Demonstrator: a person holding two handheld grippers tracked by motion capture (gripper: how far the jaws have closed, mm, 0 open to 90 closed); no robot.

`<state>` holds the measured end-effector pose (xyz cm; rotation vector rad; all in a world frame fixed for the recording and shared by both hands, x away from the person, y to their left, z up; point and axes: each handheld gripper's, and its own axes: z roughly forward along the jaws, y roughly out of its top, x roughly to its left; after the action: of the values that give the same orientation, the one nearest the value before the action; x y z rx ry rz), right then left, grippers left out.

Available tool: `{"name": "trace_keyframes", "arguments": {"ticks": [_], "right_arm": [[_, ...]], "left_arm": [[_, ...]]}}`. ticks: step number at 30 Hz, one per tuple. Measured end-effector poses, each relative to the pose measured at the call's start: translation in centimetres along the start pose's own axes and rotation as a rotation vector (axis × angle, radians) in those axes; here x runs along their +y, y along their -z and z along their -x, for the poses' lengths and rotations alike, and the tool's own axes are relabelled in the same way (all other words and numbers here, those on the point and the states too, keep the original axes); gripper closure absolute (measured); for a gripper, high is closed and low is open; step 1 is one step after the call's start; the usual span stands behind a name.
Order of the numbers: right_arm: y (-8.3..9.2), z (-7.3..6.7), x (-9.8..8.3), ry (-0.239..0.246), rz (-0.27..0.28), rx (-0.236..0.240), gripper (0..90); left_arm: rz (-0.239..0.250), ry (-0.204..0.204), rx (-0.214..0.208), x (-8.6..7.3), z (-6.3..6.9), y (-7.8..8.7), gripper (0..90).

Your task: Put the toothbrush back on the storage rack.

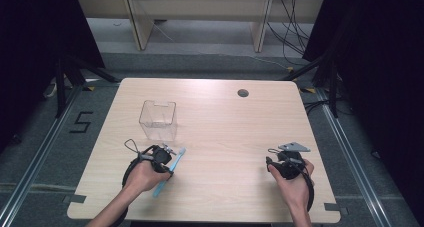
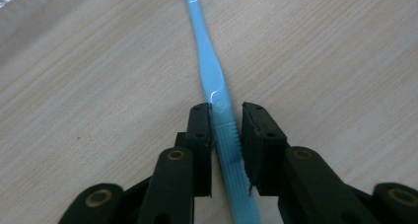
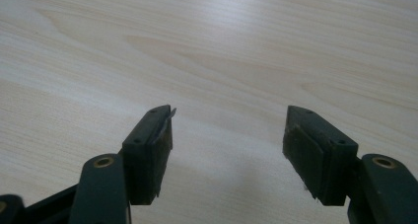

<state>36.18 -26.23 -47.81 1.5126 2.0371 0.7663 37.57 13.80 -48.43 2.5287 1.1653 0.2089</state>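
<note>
Left gripper [image 2: 226,120] straddles the blue toothbrush [image 2: 209,66], head pointing away

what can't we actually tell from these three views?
- Toothbrush head: cut off by the top edge in the left gripper view; too small for bristles in the high view.
- Left gripper grip: the jaws flank the ribbed handle closely, but firm pad contact on both sides isn't clear.
- Clear container: contents, if any, too small in the high view.
- Right gripper: jaws open over bare table.
</note>
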Motion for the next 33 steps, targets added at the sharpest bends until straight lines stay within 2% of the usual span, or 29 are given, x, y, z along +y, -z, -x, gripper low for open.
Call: {"name": "trace_keyframes", "arguments": {"ticks": [4, 6, 8, 13, 14, 20, 22, 23, 26, 27, 28, 29, 31, 33], "right_arm": [[0.0, 0.0, 0.0, 0.0, -0.002, 0.003, 36.6], [0.0, 0.0, 0.0, 0.001, -0.002, 0.003, 36.5], [-0.1, 0.1, 0.0, 0.004, -0.002, 0.004, 36.4], [-0.2, 0.1, -0.1, 0.009, -0.001, 0.01, 36.2], [-0.3, 0.1, -0.1, 0.007, -0.001, 0.012, 36.1], [-0.1, 0.0, -0.1, -0.001, -0.016, -0.005, 36.0], [-0.2, 0.1, -0.1, 0.012, -0.01, 0.001, 35.9], [-0.3, 0.0, -0.1, -0.002, -0.014, 0.016, 35.8], [-0.3, 0.0, -0.2, -0.001, -0.02, 0.021, 35.8], [-0.3, 0.1, -0.2, 0.009, -0.014, 0.013, 35.7], [-0.2, -0.1, -0.2, -0.016, -0.026, 0.01, 35.7], [-0.3, 0.1, -0.2, -0.006, -0.019, 0.015, 35.7], [-0.3, 0.2, -0.2, -0.003, -0.014, 0.014, 35.6], [-0.3, 0.0, -0.2, -0.024, -0.024, 0.012, 35.6]], "left_arm": [[-0.026, -0.02, -0.017, 0.1, -0.2, 0.1, 77.7], [-0.021, -0.022, -0.016, 0.1, -0.2, 0.0, 77.6], [-0.03, -0.045, -0.017, 0.2, -0.2, 0.1, 77.5], [-0.028, -0.054, -0.033, 0.1, -0.3, 0.1, 77.5], [-0.029, -0.068, -0.033, 0.1, -0.4, 0.1, 77.6], [-0.055, -0.082, -0.048, 0.2, -0.6, 0.2, 78.0], [-0.068, -0.082, -0.054, 0.3, -0.6, 0.2, 78.0], [-0.076, -0.085, -0.056, 0.3, -0.6, 0.2, 77.9], [-0.09, -0.09, -0.063, 0.5, -0.6, 0.1, 77.7], [-0.093, -0.09, -0.069, 0.6, -0.7, 0.1, 76.0], [-0.094, -0.087, -0.074, 0.6, -0.6, 0.1, 74.2], [-0.094, -0.087, -0.074, 0.6, -0.6, 0.1, 73.1], [-0.108, -0.11, -0.074, 0.9, -0.6, 0.2, 72.9], [-0.119, -0.129, -0.072, 1.0, -0.5, 0.2, 72.8]]}}
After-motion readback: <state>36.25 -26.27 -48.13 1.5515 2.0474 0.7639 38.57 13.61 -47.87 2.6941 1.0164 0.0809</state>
